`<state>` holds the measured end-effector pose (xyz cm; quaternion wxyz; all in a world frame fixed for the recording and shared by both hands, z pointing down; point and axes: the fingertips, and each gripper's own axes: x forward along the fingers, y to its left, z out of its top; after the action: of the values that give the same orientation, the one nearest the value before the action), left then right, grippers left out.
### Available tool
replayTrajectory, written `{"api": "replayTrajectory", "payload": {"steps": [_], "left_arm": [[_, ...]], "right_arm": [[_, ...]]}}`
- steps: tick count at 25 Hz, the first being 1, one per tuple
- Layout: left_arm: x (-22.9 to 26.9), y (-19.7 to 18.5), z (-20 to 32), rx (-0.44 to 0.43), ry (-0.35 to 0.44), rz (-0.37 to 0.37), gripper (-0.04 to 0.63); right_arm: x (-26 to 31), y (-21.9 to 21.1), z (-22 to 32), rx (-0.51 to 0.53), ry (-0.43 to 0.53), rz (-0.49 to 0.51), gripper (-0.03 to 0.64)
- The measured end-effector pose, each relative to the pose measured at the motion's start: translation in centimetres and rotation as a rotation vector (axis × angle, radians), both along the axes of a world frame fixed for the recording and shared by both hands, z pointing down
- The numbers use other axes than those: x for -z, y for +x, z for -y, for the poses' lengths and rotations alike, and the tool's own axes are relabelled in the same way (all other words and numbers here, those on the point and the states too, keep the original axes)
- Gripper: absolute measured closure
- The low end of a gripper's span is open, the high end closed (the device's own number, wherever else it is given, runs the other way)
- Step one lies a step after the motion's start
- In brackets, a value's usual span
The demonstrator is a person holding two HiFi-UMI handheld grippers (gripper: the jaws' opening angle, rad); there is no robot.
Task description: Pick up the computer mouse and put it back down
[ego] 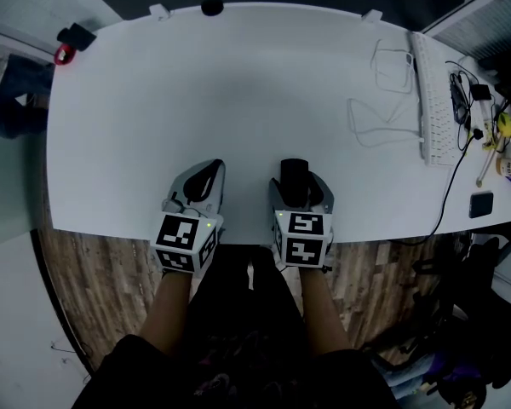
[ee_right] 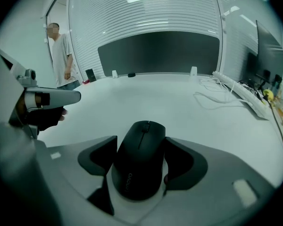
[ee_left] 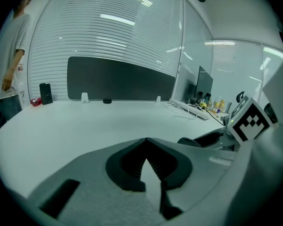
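A black computer mouse [ee_right: 139,161] sits between the jaws of my right gripper [ee_right: 141,145], which press on both of its sides. In the head view the mouse [ego: 293,170] and right gripper [ego: 300,182] are over the near edge of the white table [ego: 238,83]. Whether the mouse rests on the table or hangs just above it I cannot tell. My left gripper [ego: 211,170] is beside it on the left, a short gap apart. Its jaws meet at the tips with nothing between them [ee_left: 146,142].
A white keyboard [ego: 434,100] lies at the table's right side with loose white cable [ego: 383,100] beside it and a black cable and dark phone [ego: 481,203] nearer the right edge. A small black object [ego: 211,7] sits at the far edge. A person [ee_right: 61,55] stands beyond the table's left end.
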<state>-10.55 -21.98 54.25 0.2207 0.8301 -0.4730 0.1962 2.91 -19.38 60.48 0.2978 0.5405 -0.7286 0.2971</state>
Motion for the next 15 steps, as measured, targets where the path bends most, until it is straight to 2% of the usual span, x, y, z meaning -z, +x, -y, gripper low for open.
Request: {"api": "replayTrajectory", "payload": {"steps": [5,15], "left_arm": [[-0.2,-0.3,0.0,0.001,-0.005,-0.004,0.595],[0.2,0.1,-0.5,-0.007,-0.001,-0.009,0.595]], "right_arm": [[0.1,-0.1,0.1,-0.017,0.008,0.011,0.298],[1.4,0.3,-0.2,-0.027,0.083,0.048,0.304]]}}
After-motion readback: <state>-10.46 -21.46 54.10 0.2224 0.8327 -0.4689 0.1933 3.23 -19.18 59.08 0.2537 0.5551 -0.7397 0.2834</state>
